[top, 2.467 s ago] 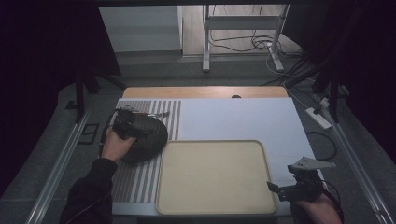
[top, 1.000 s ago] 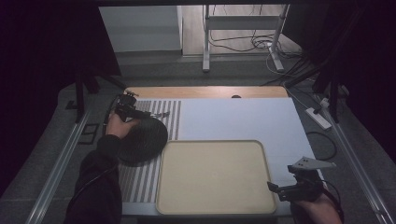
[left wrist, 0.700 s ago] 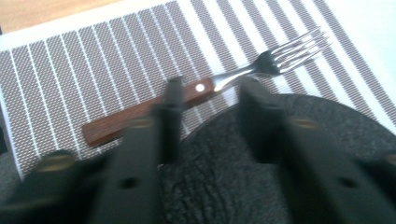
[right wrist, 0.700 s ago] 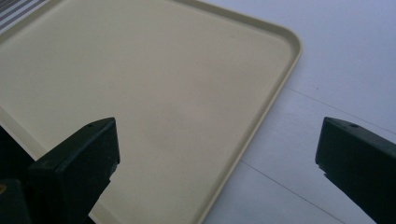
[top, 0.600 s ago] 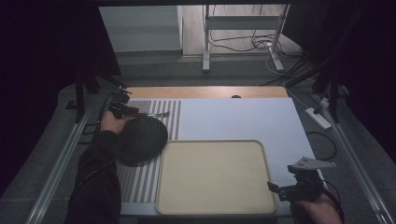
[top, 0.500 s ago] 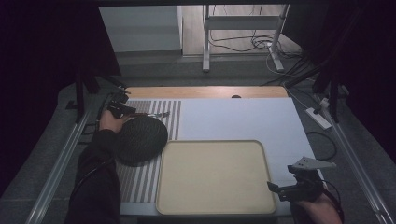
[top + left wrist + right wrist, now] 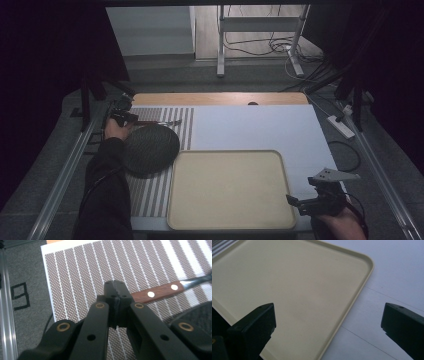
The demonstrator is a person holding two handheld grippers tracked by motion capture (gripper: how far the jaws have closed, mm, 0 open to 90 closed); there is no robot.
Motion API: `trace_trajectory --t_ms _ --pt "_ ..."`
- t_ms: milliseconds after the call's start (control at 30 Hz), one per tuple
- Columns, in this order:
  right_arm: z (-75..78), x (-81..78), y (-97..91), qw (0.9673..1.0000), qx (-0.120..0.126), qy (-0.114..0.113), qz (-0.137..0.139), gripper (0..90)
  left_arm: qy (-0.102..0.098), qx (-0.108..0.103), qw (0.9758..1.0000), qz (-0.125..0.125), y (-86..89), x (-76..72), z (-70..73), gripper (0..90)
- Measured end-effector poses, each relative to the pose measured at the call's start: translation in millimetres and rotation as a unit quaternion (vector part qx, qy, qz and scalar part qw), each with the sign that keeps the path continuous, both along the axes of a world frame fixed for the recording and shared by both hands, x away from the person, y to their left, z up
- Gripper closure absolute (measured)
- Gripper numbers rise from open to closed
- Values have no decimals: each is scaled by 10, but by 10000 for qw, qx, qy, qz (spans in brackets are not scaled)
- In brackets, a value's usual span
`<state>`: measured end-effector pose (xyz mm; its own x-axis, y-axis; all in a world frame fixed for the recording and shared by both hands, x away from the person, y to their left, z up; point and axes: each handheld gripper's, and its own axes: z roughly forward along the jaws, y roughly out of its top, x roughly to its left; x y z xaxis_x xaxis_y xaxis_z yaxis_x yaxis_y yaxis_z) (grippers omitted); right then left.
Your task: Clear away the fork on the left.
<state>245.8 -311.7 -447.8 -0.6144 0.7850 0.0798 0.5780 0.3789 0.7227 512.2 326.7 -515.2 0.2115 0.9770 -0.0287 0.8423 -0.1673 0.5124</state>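
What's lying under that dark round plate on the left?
The dark round plate lies on a striped mat; its stripes show all around the plate. A wooden-handled utensil lies on the same mat beside it. Whatever is directly under the plate is covered.

mat (image 7: 82, 272): brown-white stripes | handle (image 7: 160, 291): reddish wood (pale rivets) | tray (image 7: 225, 220): cream

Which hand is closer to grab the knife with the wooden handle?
The left. The left hand-held gripper sits right at the end of the knife on the striped mat, though its jaws are shut with nothing between them. The right hand-held gripper is far off, by the tray.
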Motion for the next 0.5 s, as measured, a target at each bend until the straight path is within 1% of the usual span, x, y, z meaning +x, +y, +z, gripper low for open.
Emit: trace_trajectory --t_ms 67,233,300,367,500 --pt "0 0 0 10000 -2 -1 0 3 -19 -51 10000 53 12 15 -20 890" --pt "0 -1 1 10000 -5 -8 3 3 27 61 9999 108 36 64 -82 890" --pt "0 -1 0 10000 -4 -7 3 3 37 113 9998 174 57 74 -105 890" --pt "0 -2 -1 10000 -2 -9 4 3 68 81 9997 220 90 71 -121 890" --pt "1 -5 -5 10000 -3 -7 -5 3 111 79 9997 195 117 24 -139 890"
